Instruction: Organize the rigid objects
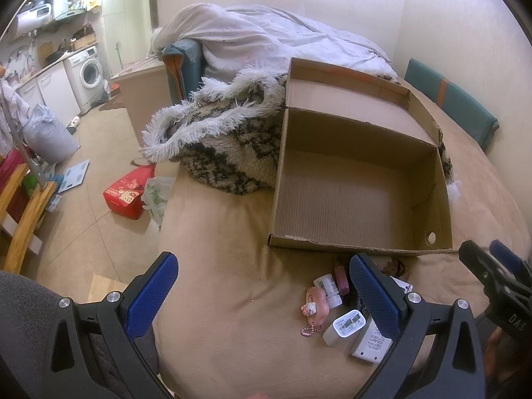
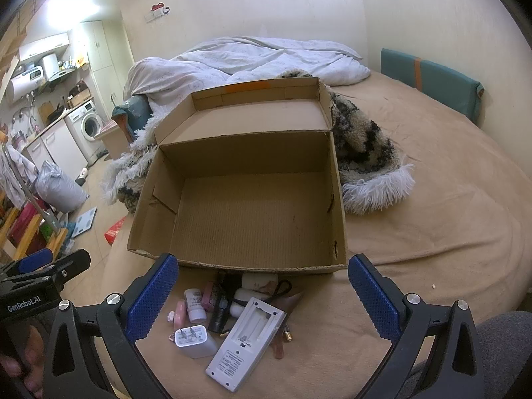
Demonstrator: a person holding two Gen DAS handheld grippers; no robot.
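Observation:
An open, empty cardboard box (image 1: pixel 352 196) stands on the tan bed; it also shows in the right wrist view (image 2: pixel 252 212). In front of it lies a pile of small items: a white remote lying face down (image 2: pixel 247 342), a white charger plug (image 2: pixel 194 340), a small white bottle (image 2: pixel 194 304), a pink keychain (image 1: pixel 316 301) and a black cylinder (image 2: pixel 219 312). My left gripper (image 1: pixel 262 296) is open and empty, left of the pile. My right gripper (image 2: pixel 262 296) is open and empty, hovering above the pile.
A fluffy patterned blanket (image 1: pixel 226 139) lies behind and beside the box, with a white duvet (image 2: pixel 246 60) further back. Teal cushions (image 2: pixel 432 79) lean on the wall. The bed's left edge drops to a floor with a red bag (image 1: pixel 128 194) and a scale.

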